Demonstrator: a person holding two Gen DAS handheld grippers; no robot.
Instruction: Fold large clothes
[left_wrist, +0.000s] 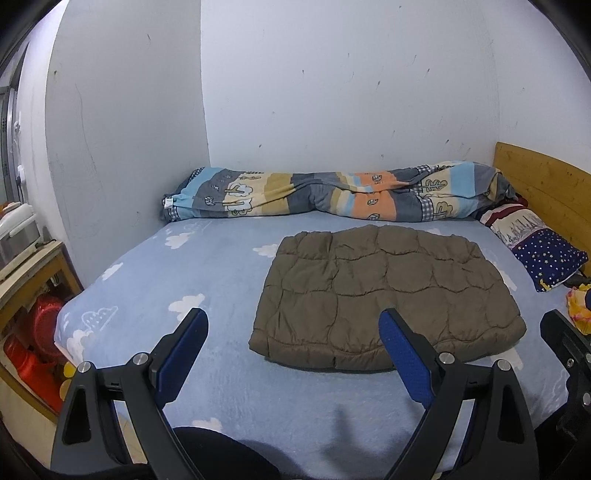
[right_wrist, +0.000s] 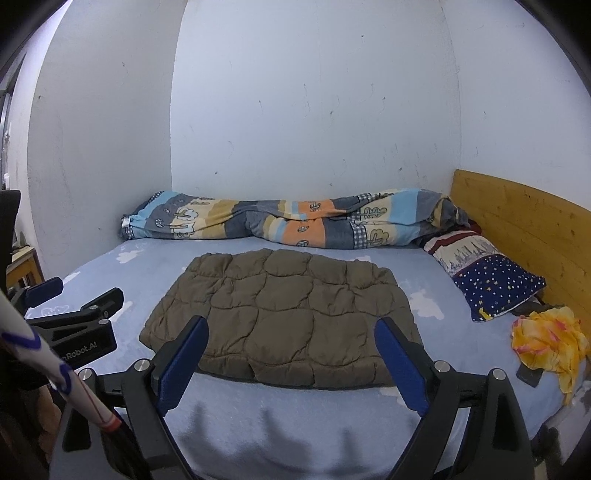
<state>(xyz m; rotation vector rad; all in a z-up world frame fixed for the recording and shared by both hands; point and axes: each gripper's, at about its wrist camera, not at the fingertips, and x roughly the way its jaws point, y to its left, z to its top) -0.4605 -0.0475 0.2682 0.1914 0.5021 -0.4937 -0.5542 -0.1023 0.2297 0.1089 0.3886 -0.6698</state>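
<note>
Both grippers' jaws released, empty; folded brown quilted jacket (right_wrist: 280, 317) at 12 o'clock on bed (right_wrist: 258, 424) may spring open if snagged.

A phone-like dark object (right_wrist: 529, 376) lies half hidden under yellow cloth (right_wrist: 550, 341).

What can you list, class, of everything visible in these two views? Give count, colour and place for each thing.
Quilted padded jacket: one, olive-brown, folded flat mid-bed.
Fleece bed sheet: one, light blue with white clouds, covering the mattress.
Rolled patterned duvet: one, striped blue, grey, orange and cream, along the far wall.
Star-print pillow: one, navy, white and red, by the headboard.
Wooden headboard: one, yellow-brown, right end.
Crumpled cloth: one, yellow-pink, right bed edge.
Plastic basins: red, under a wooden side table, left; count unclear.
Left gripper: black with blue pads, open, empty.
Right gripper: same, open, empty.
</note>
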